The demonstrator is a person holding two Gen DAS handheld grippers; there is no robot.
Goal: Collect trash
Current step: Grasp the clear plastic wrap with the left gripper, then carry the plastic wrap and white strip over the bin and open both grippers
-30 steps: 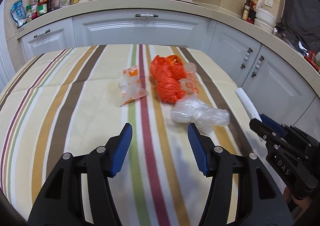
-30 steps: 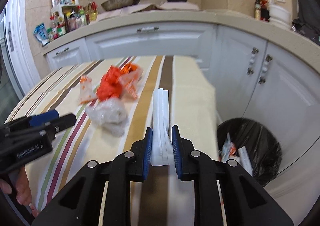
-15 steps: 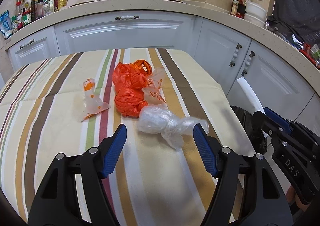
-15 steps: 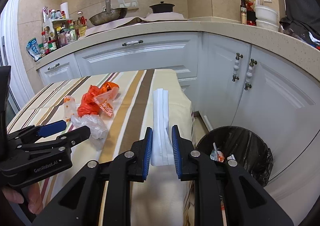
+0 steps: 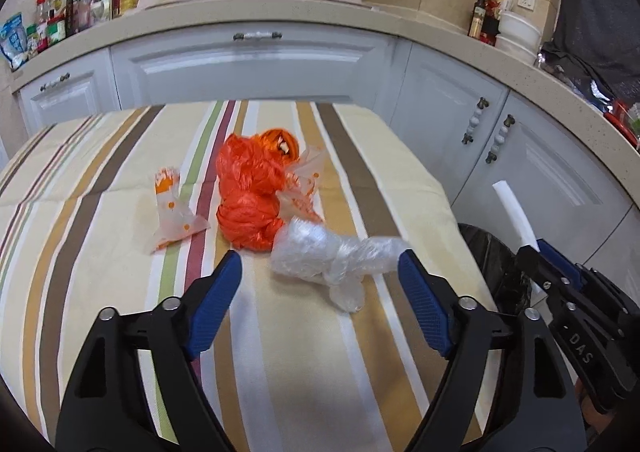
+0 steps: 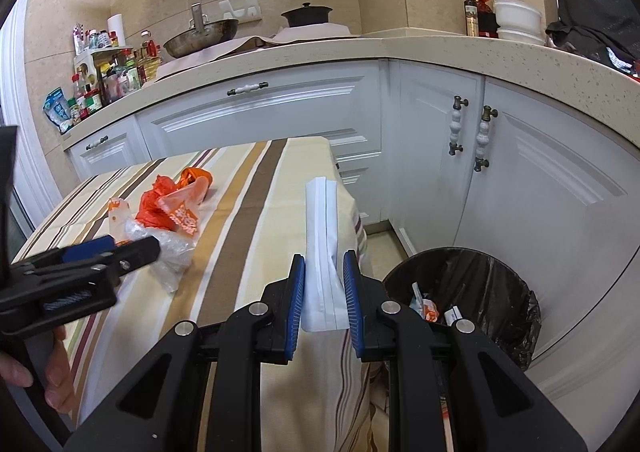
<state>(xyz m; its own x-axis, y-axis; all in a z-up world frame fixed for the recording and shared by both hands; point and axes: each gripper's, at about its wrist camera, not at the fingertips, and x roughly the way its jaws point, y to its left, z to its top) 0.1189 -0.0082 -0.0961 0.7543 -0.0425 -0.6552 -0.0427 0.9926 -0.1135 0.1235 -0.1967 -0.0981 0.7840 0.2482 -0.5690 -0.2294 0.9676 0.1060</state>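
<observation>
My left gripper [image 5: 320, 280] is open above the striped table, with a crumpled clear plastic bag [image 5: 320, 256] lying between its fingertips. Behind it lie an orange plastic bag [image 5: 252, 188] and a small clear wrapper with orange print [image 5: 172, 212]. My right gripper [image 6: 323, 284] is shut on a folded white paper packet [image 6: 320, 248], held past the table's right edge. A bin with a black liner [image 6: 480, 284] stands on the floor just to its right, with scraps inside. The right gripper and white packet [image 5: 516, 216] also show in the left wrist view.
The striped tablecloth [image 5: 100, 180] covers the table. White cabinets [image 6: 520, 180] wrap around behind and to the right under a beige counter [image 5: 360, 20] with bottles, a pan and a pot. A hand [image 6: 52, 384] holds the left gripper [image 6: 92, 256].
My left gripper has moved forward and right, so the clear bag now lies between its fingers. My right gripper carried the white packet right, off the table towards the bin.
</observation>
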